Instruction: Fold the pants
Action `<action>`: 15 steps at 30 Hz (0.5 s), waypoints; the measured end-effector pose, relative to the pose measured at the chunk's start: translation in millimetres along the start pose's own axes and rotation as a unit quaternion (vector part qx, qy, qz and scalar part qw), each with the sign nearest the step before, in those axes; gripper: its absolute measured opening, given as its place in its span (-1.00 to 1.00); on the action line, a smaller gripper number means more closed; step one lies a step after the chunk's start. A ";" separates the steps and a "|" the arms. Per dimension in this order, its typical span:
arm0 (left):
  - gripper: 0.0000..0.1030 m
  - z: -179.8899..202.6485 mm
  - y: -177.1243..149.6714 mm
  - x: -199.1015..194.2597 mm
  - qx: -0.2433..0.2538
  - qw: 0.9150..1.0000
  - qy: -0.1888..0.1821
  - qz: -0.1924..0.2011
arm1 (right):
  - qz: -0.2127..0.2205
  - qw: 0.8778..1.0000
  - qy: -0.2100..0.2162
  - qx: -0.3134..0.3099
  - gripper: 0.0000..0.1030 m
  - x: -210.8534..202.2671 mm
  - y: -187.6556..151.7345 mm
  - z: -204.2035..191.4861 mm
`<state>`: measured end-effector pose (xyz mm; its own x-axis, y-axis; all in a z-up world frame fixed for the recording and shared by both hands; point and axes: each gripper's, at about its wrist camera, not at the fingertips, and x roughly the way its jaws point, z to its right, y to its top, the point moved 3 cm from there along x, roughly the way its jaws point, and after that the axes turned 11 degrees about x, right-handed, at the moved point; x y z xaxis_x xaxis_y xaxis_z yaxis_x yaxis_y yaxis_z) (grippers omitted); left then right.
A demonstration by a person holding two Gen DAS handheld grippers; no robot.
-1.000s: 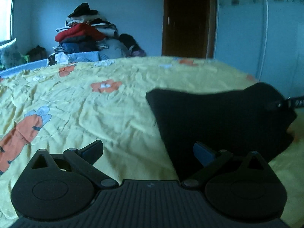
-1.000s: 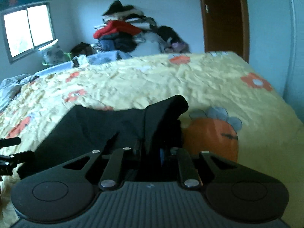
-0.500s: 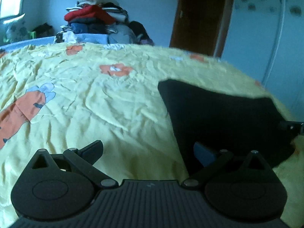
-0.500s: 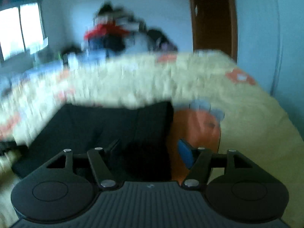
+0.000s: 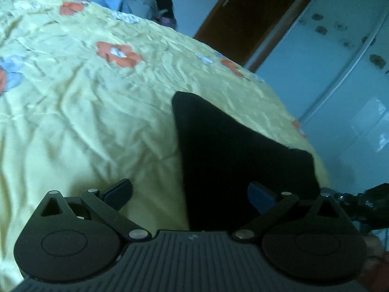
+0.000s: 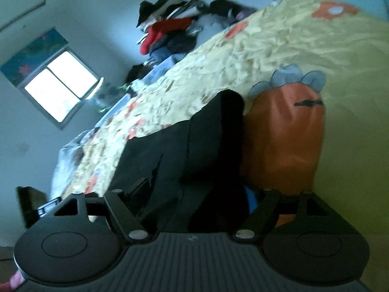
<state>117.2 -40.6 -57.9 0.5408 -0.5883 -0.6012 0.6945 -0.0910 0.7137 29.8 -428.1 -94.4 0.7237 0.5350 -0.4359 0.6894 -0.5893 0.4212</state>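
The black pants (image 5: 233,150) lie folded flat on the yellow bedspread (image 5: 85,112). My left gripper (image 5: 189,194) is open and empty, with its right finger over the pants' near left edge. In the right wrist view the pants (image 6: 194,141) lie with a folded strip along their right side, next to an orange carrot print (image 6: 284,141). My right gripper (image 6: 197,194) is open and empty, its jaws spread over the near edge of the pants. The right gripper also shows at the right edge of the left wrist view (image 5: 359,199).
A pile of clothes (image 6: 177,29) sits at the far end of the bed. A window (image 6: 60,87) is in the left wall. A brown door (image 5: 245,19) and a white wardrobe (image 5: 340,60) stand to the right of the bed.
My right gripper has opened and let go of the pants fold, which now lies flat. Both grippers have tilted, and the left has moved closer over the bed.
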 end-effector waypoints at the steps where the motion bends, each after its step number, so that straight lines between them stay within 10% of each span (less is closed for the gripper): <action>1: 0.98 -0.1 2.2 3.6 -0.006 1.000 -0.016 -0.004 | -0.009 1.000 0.009 0.005 0.52 2.5 2.9 1.4; 10: 0.97 7.5 7.3 34.7 -0.042 0.992 -0.116 0.015 | -0.042 0.998 0.042 -0.020 0.50 28.6 3.8 -11.6; 13: 0.86 20.1 11.2 41.7 -0.022 0.994 -0.106 0.004 | -0.022 0.999 0.031 -0.019 0.13 39.2 1.8 -13.7; 15: 0.14 27.4 11.4 43.9 0.003 0.996 -0.084 -0.006 | -0.013 1.000 0.016 -0.001 -0.33 44.4 -0.4 -10.2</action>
<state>135.8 -89.5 -66.3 0.4440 -0.7138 -0.5417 0.6976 -0.1040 0.7089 61.9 -397.9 -105.8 0.7068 0.5691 -0.4201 0.7074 -0.5738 0.4127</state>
